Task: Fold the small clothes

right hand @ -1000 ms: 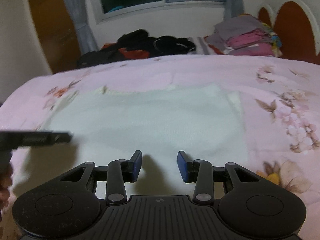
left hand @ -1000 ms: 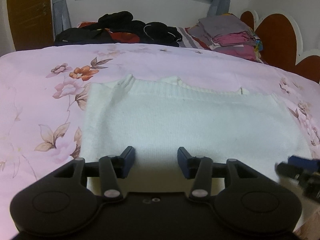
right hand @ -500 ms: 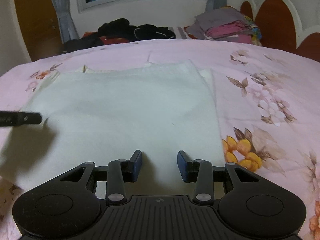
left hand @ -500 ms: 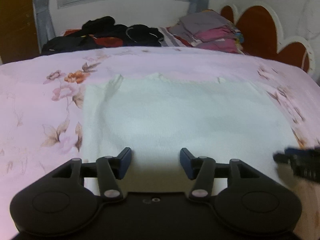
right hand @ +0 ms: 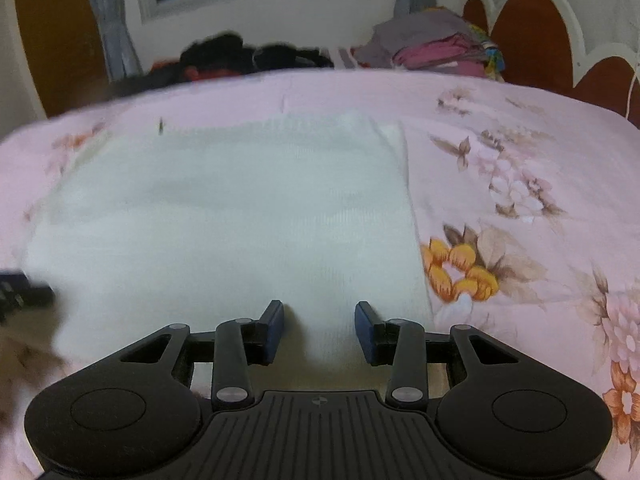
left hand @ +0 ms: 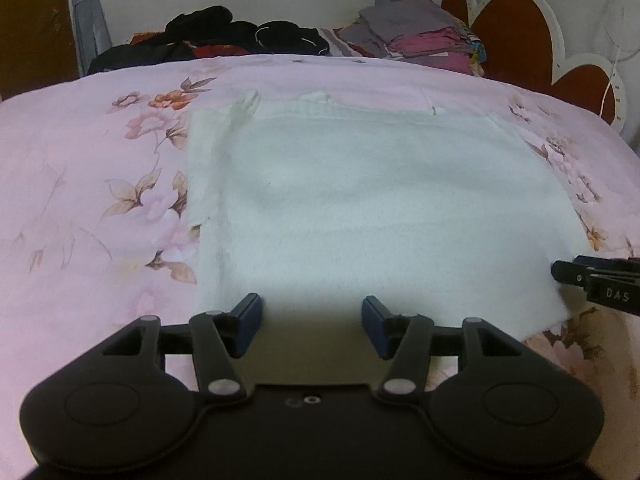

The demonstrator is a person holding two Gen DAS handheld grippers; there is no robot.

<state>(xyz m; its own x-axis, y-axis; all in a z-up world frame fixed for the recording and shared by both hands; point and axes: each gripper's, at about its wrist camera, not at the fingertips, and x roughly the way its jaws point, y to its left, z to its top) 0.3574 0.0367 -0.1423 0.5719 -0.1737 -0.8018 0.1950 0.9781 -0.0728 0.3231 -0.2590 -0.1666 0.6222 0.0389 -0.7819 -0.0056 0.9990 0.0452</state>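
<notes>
A white knit garment (left hand: 368,208) lies flat on the pink flowered bedspread, folded into a rough rectangle; in the right wrist view the same white garment (right hand: 224,224) fills the middle. My left gripper (left hand: 311,322) hovers over its near left edge, jaws opening, nothing between the blue pads. My right gripper (right hand: 319,326) hangs over the near right part of the garment, jaws apart, nothing gripped. The right gripper's tip (left hand: 596,280) shows at the right edge of the left wrist view. The left gripper's tip (right hand: 24,292) appears blurred at the left edge of the right wrist view.
The pink flowered bedspread (left hand: 88,184) spreads around the garment. At the far end lie a heap of dark clothes (left hand: 216,38) and a stack of folded clothes (left hand: 420,38). A brown-and-white scalloped headboard (left hand: 520,36) stands at the far right.
Both grippers have slid sideways over the garment, left toward its left edge, right toward its right edge. The left jaws have widened a little. The garment has not moved.
</notes>
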